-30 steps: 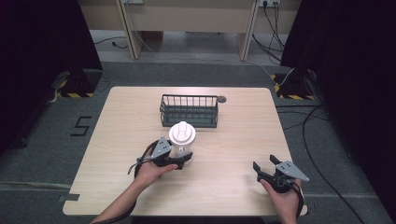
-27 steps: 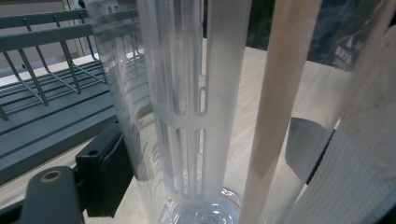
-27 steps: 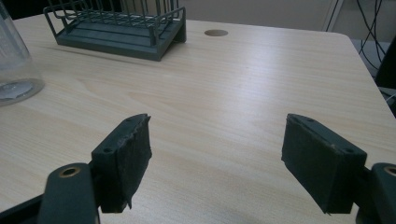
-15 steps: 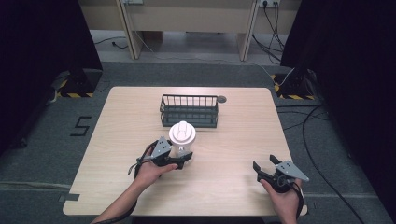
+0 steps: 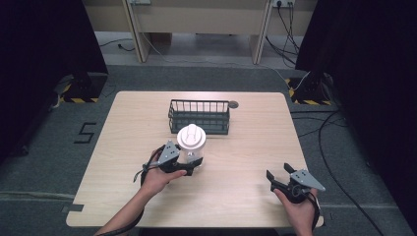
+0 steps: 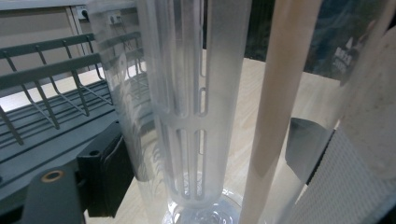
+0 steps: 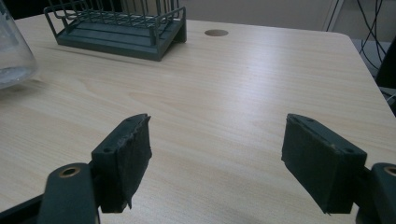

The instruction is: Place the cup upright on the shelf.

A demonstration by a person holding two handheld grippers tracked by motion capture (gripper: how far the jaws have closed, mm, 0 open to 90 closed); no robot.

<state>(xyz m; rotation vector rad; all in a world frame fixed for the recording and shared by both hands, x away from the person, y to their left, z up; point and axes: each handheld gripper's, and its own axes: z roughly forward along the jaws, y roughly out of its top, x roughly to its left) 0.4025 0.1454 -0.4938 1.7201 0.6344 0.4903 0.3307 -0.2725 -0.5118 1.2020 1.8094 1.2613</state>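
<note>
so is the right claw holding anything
No, the right claw is wide open over bare table, nothing between its pads.

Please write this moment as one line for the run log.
left gripper: shut on clear jug, upright on table | right gripper: open, holds nothing | wire rack: behind jug

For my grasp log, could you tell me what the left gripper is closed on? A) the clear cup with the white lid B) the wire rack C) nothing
A: the left gripper has its jaws around the clear cup, just in front of the wire rack.
</note>
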